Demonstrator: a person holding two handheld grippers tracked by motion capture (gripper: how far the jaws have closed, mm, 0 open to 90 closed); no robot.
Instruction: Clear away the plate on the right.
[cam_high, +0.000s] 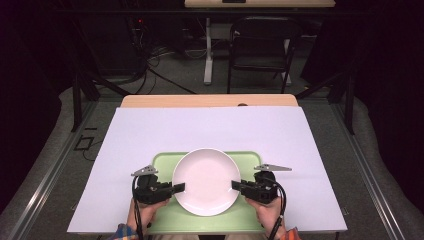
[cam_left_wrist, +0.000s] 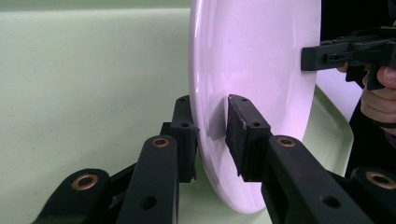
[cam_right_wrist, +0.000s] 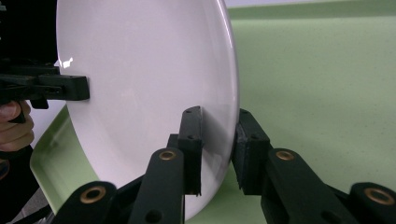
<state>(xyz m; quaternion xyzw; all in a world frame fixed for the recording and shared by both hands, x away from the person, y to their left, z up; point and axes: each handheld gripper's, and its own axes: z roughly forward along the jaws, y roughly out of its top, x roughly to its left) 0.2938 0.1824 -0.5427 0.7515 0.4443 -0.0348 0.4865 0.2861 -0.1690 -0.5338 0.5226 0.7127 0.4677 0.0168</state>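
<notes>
High view: a white plate (cam_high: 206, 181) sits over a green tray (cam_high: 165, 161), which lies at the near edge of a white sheet covering the table (cam_high: 210, 101). The left gripper (cam_high: 176, 188) meets the plate's left rim and the right gripper (cam_high: 235, 185) meets its right rim, each held in one of the person's hands. From this height the jaw gaps cannot be read. The near edge of the tray is partly covered by the plate and the hands, and the forearms are cut off at the bottom edge.

Left gripper view: the left gripper (cam_left_wrist: 212, 123) has its jaws standing narrowly apart with the plate (cam_left_wrist: 254, 56) rim between them. One pad lies against the underside; on the upper side a thin gap seems to remain, so a firm clamp cannot be confirmed. The other gripper shows at the far rim.

Right gripper view: the right gripper (cam_right_wrist: 219, 140) straddles the plate (cam_right_wrist: 140, 79) rim the same way, jaws narrowly apart. Whether the pads press is hard to make out. The tray (cam_right_wrist: 317, 84) fills the background.
</notes>
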